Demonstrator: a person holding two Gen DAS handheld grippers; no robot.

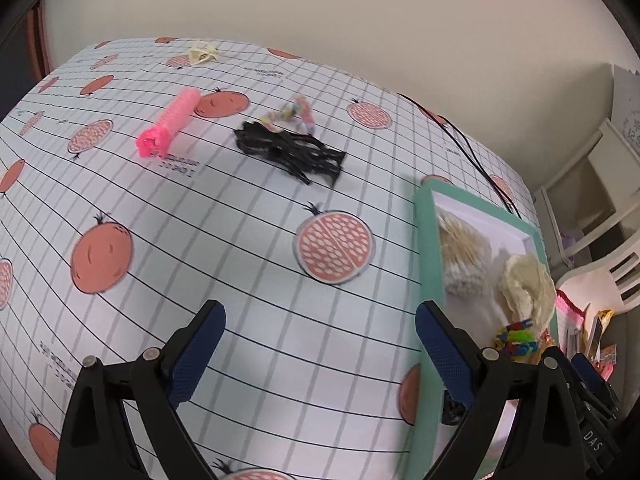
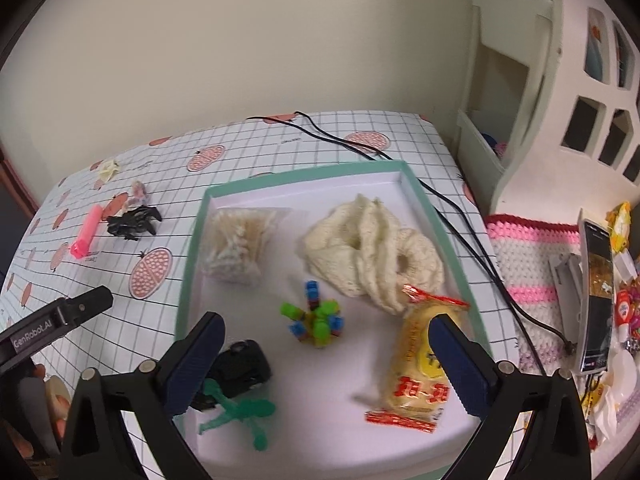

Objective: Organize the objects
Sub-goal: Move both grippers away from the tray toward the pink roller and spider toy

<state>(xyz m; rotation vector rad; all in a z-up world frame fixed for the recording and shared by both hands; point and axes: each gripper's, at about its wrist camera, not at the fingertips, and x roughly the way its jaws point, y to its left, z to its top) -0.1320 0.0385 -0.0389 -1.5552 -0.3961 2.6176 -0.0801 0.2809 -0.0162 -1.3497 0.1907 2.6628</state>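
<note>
Half-hidden black toy car (image 2: 239, 368), tray (image 2: 304, 178) cut off below

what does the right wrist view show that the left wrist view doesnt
Only the right wrist view: the snack packet, green toy figure, black toy car and phone, plus the whole tray floor.
Only the left wrist view: the open left gripper from behind, both fingers.
Both: tray, pink roller, black clips, cream scrunchie, cotton swabs.
</note>
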